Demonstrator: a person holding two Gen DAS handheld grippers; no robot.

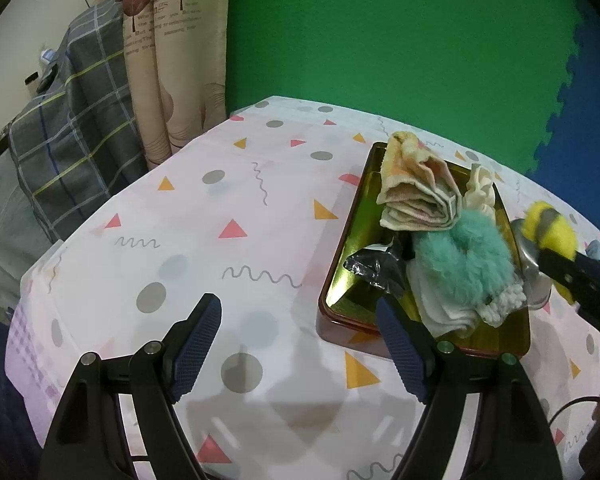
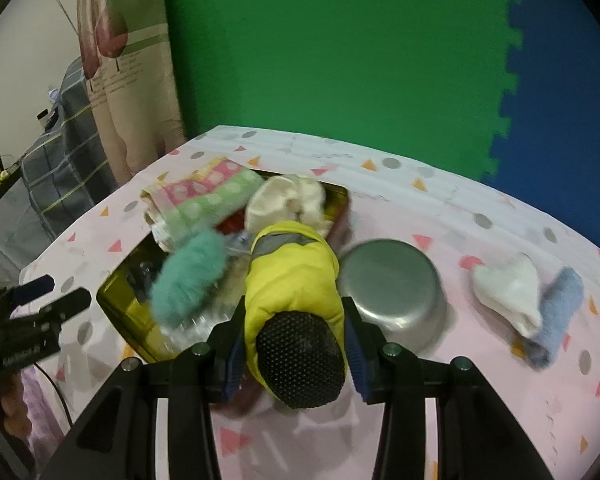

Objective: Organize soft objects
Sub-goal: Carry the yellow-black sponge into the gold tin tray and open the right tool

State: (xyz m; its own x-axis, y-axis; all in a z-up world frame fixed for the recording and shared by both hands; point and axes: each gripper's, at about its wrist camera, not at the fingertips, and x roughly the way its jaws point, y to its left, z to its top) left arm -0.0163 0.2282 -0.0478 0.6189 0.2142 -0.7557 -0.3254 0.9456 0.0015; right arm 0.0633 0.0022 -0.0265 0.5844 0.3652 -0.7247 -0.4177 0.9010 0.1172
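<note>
Yellow glove [image 2: 296,276] pinched in right gripper [image 2: 294,354] above crowded tin tray [image 2: 118,300], liable to snag teal scrunchie [image 2: 188,280]; left gripper [image 1: 300,344] spread, idle.

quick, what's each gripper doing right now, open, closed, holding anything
Left gripper: jaws open, holding nothing, above the patterned tablecloth.
Right gripper: jaws closed on the yellow fabric glove with a grey band.

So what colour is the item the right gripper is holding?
Yellow with a grey band and a black dotted end; clearest in the right wrist view.
</note>
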